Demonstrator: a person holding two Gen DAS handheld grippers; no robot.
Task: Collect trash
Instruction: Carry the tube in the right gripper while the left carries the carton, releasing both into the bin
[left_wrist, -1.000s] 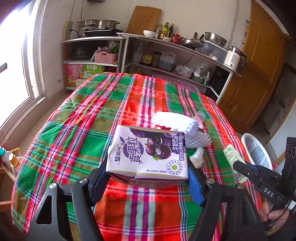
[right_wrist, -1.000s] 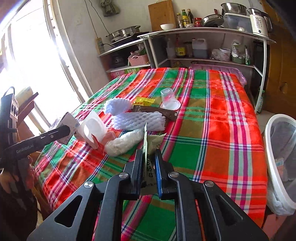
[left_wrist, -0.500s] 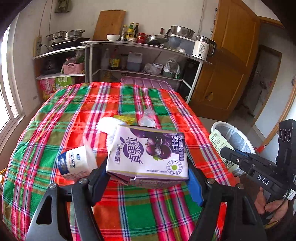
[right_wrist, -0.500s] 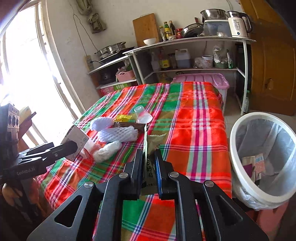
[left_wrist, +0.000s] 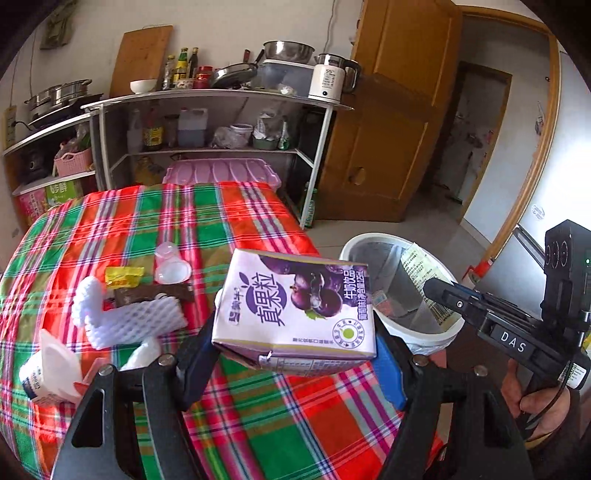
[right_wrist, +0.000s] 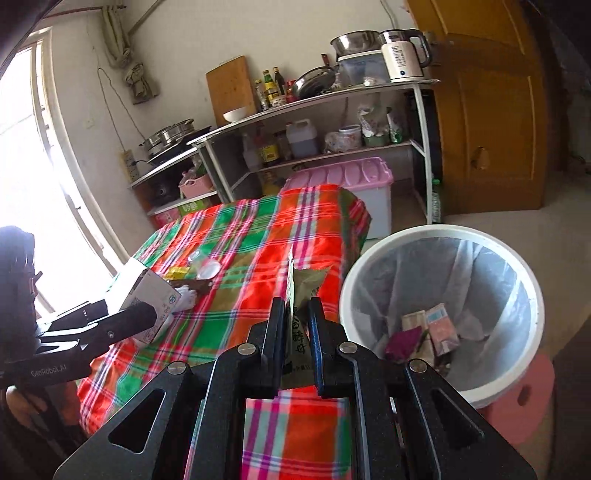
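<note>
My left gripper (left_wrist: 295, 332) is shut on a purple milk drink carton (left_wrist: 295, 306), held above the plaid table's right edge; the same carton (right_wrist: 142, 295) shows at the left of the right wrist view. My right gripper (right_wrist: 297, 314) is shut on a flat olive-green wrapper (right_wrist: 299, 291), seen from the left wrist as a printed wrapper (left_wrist: 421, 269) over the bin. The white trash bin (right_wrist: 439, 236) with a clear liner stands on the floor to the right of the table and holds several scraps. The same bin (left_wrist: 354, 247) appears just behind the carton.
On the plaid tablecloth (left_wrist: 221, 221) lie white foam nets (left_wrist: 129, 321), a yellow wrapper (left_wrist: 123, 277), a brown wrapper (left_wrist: 151, 293), a clear plastic cup (left_wrist: 170, 262) and a white carton (left_wrist: 48, 369). A pink storage box (right_wrist: 343, 177), metal shelves (left_wrist: 221, 99) and a wooden door (left_wrist: 399, 129) stand behind.
Both grippers have swung to the right with their loads, from over the table toward the white bin. The bin now fills far more of both views. Neither grip has altered.
</note>
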